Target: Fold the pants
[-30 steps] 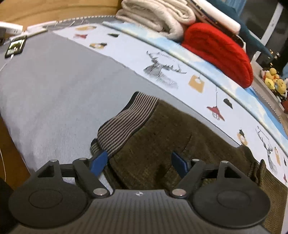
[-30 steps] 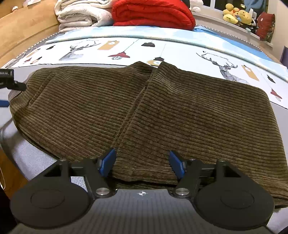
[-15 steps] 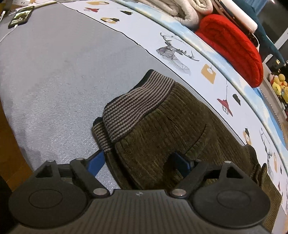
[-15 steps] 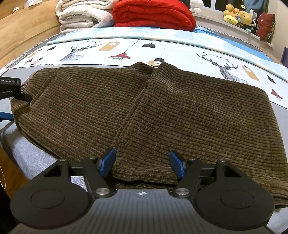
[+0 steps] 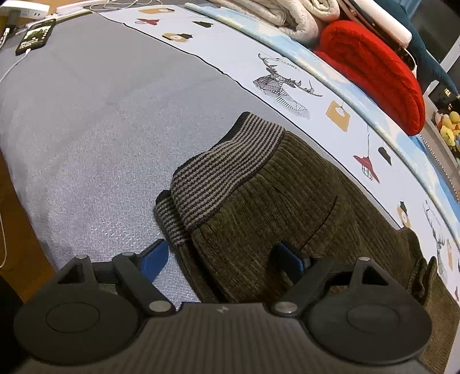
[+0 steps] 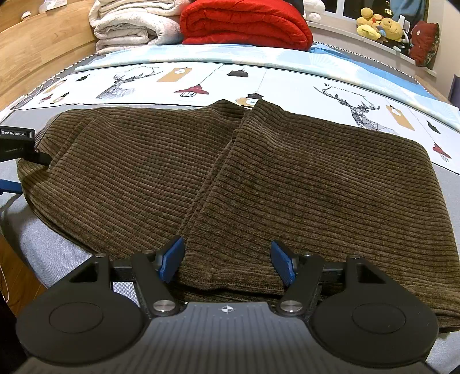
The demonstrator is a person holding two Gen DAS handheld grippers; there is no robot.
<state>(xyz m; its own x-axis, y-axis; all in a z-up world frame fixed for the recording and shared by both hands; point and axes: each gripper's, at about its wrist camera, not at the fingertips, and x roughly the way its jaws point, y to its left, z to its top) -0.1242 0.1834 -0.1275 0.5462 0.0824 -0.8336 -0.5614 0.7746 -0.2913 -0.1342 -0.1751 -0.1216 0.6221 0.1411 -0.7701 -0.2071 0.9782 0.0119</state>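
Brown corduroy pants (image 6: 258,178) lie flat on the bed, folded over so that one layer covers another. Their striped knit waistband (image 5: 224,169) shows in the left wrist view, at the pants' (image 5: 287,218) left end. My left gripper (image 5: 224,259) is open, its jaws straddling the near edge of the pants just below the waistband. My right gripper (image 6: 227,259) is open, its jaws straddling the near hem of the folded legs. The left gripper also shows at the far left of the right wrist view (image 6: 14,161).
The bed has a grey sheet (image 5: 100,120) and a white printed cover (image 6: 287,83). A red quilt (image 6: 244,26) and a white folded blanket (image 6: 132,26) are stacked at the back. A phone on a cable (image 5: 36,36) lies at the far left. Plush toys (image 6: 379,26) sit on the sill.
The left gripper has shifted slightly along the waistband end, staying open. The right gripper has barely moved.
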